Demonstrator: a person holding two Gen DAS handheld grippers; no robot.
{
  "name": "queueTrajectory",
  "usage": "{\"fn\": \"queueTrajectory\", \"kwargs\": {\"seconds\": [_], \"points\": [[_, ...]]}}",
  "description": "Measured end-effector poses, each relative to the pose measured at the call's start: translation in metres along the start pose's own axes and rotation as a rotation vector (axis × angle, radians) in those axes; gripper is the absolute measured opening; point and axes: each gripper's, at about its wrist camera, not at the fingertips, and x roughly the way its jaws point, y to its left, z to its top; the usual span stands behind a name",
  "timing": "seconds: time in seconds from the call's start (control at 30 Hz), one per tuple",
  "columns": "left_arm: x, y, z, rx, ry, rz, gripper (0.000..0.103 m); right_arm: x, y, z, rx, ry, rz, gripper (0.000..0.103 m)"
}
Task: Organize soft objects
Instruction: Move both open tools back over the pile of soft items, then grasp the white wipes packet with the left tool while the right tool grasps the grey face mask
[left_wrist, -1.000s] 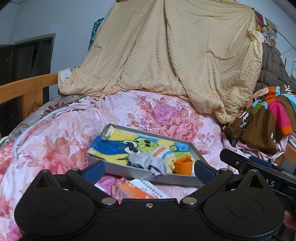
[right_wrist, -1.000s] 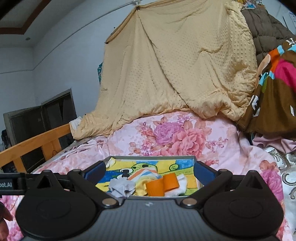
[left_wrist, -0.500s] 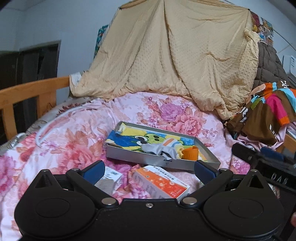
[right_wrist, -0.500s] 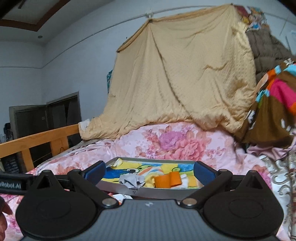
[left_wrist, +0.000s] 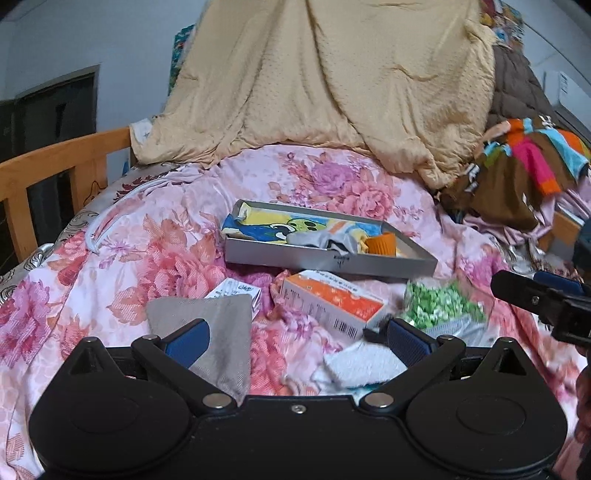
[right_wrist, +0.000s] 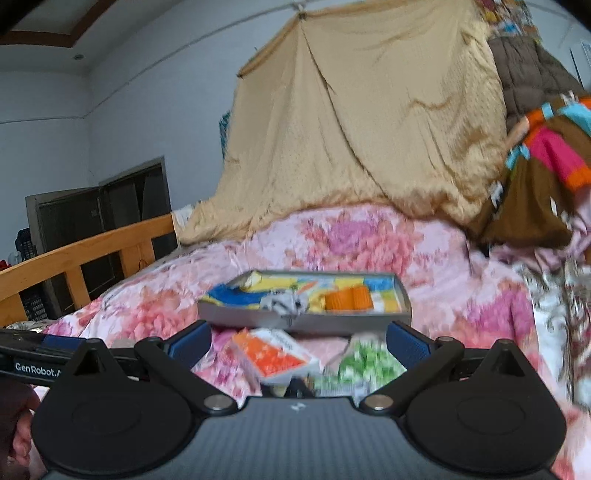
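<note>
A grey tray (left_wrist: 314, 258) lies on the floral bedspread (left_wrist: 166, 258). It holds a cartoon-print cloth (left_wrist: 258, 225), a grey sock (left_wrist: 317, 240) and an orange rolled piece (left_wrist: 382, 243). Nearer to me lie a grey cloth (left_wrist: 218, 325) and a white terry piece (left_wrist: 364, 363). My left gripper (left_wrist: 297, 338) hangs open over them, holding nothing. My right gripper (right_wrist: 297, 339) is open too, short of the tray (right_wrist: 258, 319) and above an orange-white box (right_wrist: 273, 352). It also shows at the right edge of the left wrist view, right gripper (left_wrist: 535, 293).
An orange-white box (left_wrist: 332, 302), a small white box (left_wrist: 236, 290) and a green-white packet (left_wrist: 439, 304) lie before the tray. A beige quilt (left_wrist: 332, 92) hangs behind. A multicoloured garment (left_wrist: 517, 173) is piled right, a wooden bed rail (left_wrist: 55, 162) runs left.
Both grippers have drawn back from the tray and tilted down. The tray now sits farther off, and the boxes, grey cloth, white piece and green packet have come into view.
</note>
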Motion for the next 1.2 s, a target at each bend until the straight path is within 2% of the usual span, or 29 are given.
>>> {"fn": "queueTrajectory", "kwargs": {"seconds": [0.13,0.47,0.67,0.93,1.07,1.2], "points": [[0.000,0.002,-0.014,0.013,0.024,-0.038,0.102,-0.006,-0.004,-0.008,0.051,0.041,-0.016,0.103],[0.010,-0.015,-0.041,0.040,0.105,-0.171,0.102,0.012,-0.005,-0.014,0.063,0.165,-0.042,0.103],[0.018,-0.029,-0.051,0.114,0.117,-0.213,0.102,0.023,-0.026,-0.017,0.199,0.256,-0.055,0.103],[0.036,-0.038,-0.054,0.109,0.145,-0.266,0.102,0.037,-0.045,-0.022,0.314,0.329,-0.049,0.103],[0.043,-0.040,-0.052,0.105,0.160,-0.288,0.102,0.047,-0.052,-0.023,0.372,0.367,-0.008,0.103],[0.051,-0.042,-0.050,0.083,0.183,-0.337,0.102,0.060,-0.069,-0.026,0.502,0.410,0.045,0.103]]}}
